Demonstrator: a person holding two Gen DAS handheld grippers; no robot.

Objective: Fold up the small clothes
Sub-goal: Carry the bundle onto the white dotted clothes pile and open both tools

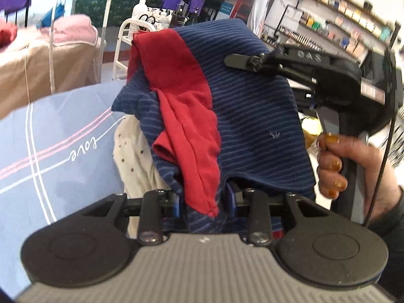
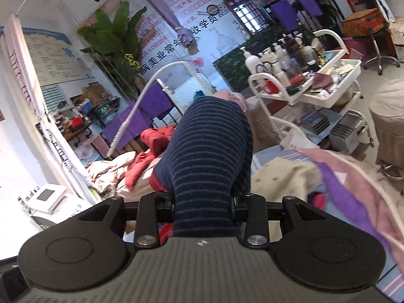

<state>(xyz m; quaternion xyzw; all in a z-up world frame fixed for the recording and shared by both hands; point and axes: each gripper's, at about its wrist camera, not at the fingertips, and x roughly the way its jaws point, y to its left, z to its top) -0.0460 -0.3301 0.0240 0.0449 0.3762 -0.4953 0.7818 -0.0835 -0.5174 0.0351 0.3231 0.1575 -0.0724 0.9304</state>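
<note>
Fabric fills both views: we hold a navy striped garment (image 1: 255, 116) with a red panel (image 1: 186, 126) up in the air, above the blue bedsheet (image 1: 58, 151) spread in the near left of the left wrist view; our left gripper (image 1: 202, 199) has its jaws clamped on the lower edge of the cloth, where red and navy bunch together; our right gripper (image 2: 203, 202) is likewise closed on a navy striped fold (image 2: 212, 151), and from the left view we see it come in from the right, its fingers (image 1: 242, 60) pressed on the upper part of the garment, with the right hand (image 1: 353, 166) on the handle; a cream dotted cloth (image 1: 136, 161) lies on the sheet below, and a white trolley (image 2: 315, 96) of bottles stands far off. We judge that we are at the lifting and straightening step, with no fold made yet; next we need to draw the two grips apart so that the crumpled red part opens flat, then lower the piece onto a bare stretch of sheet, beside the cream cloth and not on it.
</note>
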